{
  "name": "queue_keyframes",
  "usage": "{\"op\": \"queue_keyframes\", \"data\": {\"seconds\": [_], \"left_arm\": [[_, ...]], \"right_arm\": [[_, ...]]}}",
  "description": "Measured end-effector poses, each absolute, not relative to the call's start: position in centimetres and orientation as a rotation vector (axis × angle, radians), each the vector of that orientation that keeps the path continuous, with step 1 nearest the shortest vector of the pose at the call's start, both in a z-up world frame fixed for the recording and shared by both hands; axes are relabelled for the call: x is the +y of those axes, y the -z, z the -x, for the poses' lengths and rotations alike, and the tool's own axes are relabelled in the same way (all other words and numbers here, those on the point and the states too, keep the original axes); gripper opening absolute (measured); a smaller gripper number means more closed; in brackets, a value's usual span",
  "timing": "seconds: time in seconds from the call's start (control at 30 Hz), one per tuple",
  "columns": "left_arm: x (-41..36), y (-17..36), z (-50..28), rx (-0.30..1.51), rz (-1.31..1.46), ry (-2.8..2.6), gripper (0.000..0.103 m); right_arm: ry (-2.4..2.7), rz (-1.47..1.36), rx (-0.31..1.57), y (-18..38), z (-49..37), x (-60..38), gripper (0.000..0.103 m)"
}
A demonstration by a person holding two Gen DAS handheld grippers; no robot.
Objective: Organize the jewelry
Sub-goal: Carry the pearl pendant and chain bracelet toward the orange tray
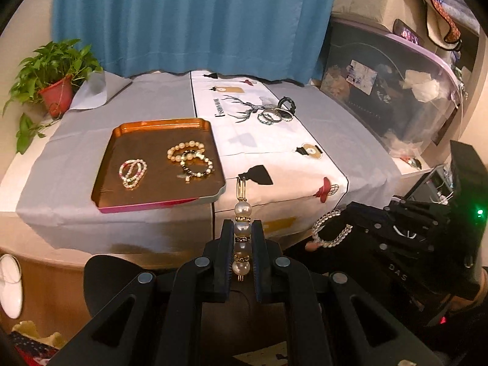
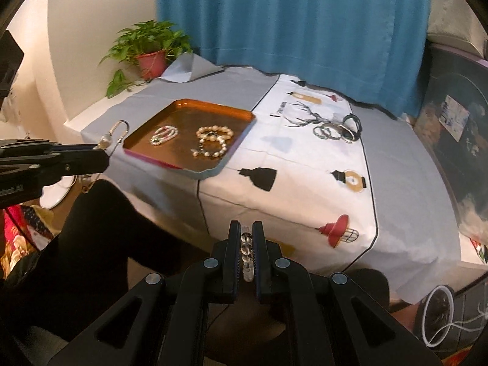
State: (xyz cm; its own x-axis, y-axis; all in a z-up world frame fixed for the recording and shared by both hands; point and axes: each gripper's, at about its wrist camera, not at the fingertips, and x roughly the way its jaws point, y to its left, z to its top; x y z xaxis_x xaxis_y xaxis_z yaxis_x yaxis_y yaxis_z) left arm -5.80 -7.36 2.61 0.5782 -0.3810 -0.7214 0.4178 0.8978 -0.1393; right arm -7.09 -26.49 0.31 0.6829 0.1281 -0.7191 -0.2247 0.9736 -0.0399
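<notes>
Jewelry is split three ways: bead bracelets (image 1: 189,160) lie in the copper tray (image 1: 122,201) on the table (image 1: 350,140), a cluster of bangles (image 1: 279,113) sits well apart on the printed cloth (image 1: 274,158), and two pieces are in the air short of the table edge. The left gripper (image 1: 242,238) pinches a pearl hairpin (image 1: 243,228) along its length; the right gripper (image 2: 246,244) pinches a clear bead bracelet (image 1: 331,228). Round pearls between flat pads could roll and slip, I'd say, dropping the pin to the floor. The dangling bracelet loop might snag the tray rim or nudge it, since the near corner overhangs the table edge.
</notes>
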Motion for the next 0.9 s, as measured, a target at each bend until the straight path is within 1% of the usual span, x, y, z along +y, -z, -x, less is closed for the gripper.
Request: {"op": "queue_keyframes", "data": {"seconds": [0.9], "left_arm": [[-7.55, -2.32, 6.22, 0.835, -0.043, 0.482, 0.009]], "right_arm": [[-0.204, 0.128, 0.818, 0.60, 7.21, -25.96, 0.008]]}}
